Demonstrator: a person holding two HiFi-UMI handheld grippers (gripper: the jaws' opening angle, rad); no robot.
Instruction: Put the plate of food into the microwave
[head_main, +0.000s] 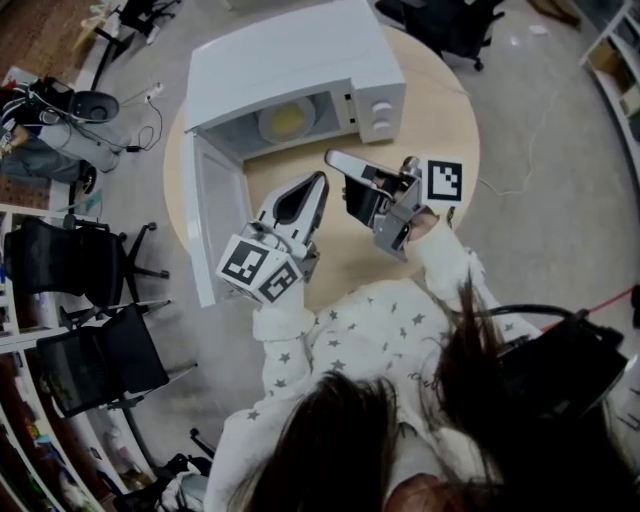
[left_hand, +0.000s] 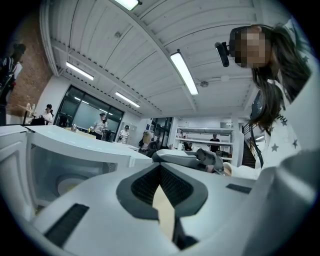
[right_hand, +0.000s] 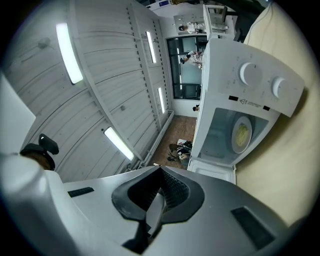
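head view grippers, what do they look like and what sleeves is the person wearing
The left gripper and right gripper are light grey, wedge-shaped, with dark ribbed pads; each carries a white cube of black square markers. The sleeves are white with small grey stars.

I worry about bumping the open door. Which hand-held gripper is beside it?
The left hand-held gripper, lying alongside the microwave's swung-open door. The right hand-held gripper is farther over, below the knob panel.
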